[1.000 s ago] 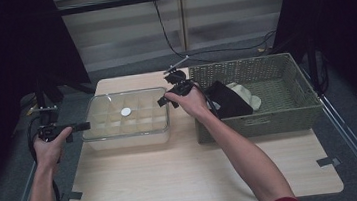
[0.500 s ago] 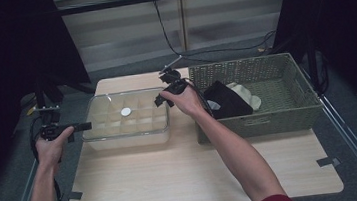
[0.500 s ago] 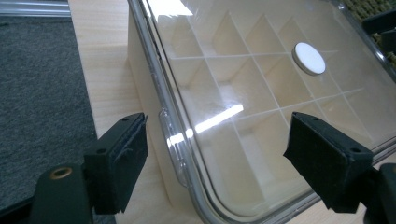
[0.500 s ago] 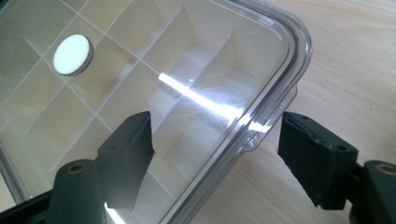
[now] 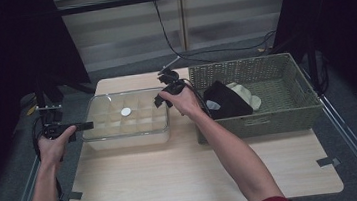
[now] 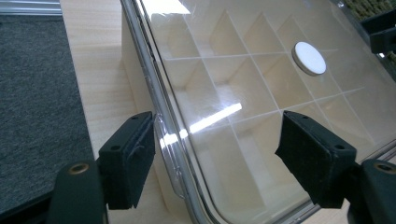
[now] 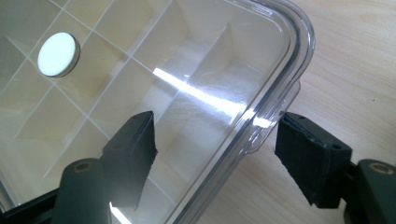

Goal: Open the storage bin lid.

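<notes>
While the clear lid [image 5: 126, 112] is seen lying flat and closed on the compartment box [image 5: 126, 134], at the far left part of the table [image 5: 195, 179], the work in hand is judged to be at its very start: the lid is being approached from both ends, and nothing has been gripped yet.

The left gripper [image 5: 83, 126] is held level at the box's left end. In the left gripper view its jaws are spread wide, one pad [image 6: 128, 158] outside the lid's rim and over the table, the other over the lid's clear top, so the left edge of the lid [image 6: 159, 116] lies between them without being pinched.

The right gripper [image 5: 159, 101] is placed at the box's far right corner. In the right gripper view the jaws are likewise wide apart, with the rounded corner of the lid [image 7: 280, 93] and its small tab between them; no contact can be made out.

A white round knob [image 5: 126, 111] is seen at the middle of the lid (it is left untouched by both grippers). The compartments beneath look empty as far as can be told through the glare.

To the right, just beside the box, a woven basket [image 5: 268, 116] holds a black item [image 5: 227, 101] and a pale one [image 5: 244, 94]; they are judged to await later steps.

Left to do, as it appears: closing both sets of jaws on the rim, then lifting the lid off.
</notes>
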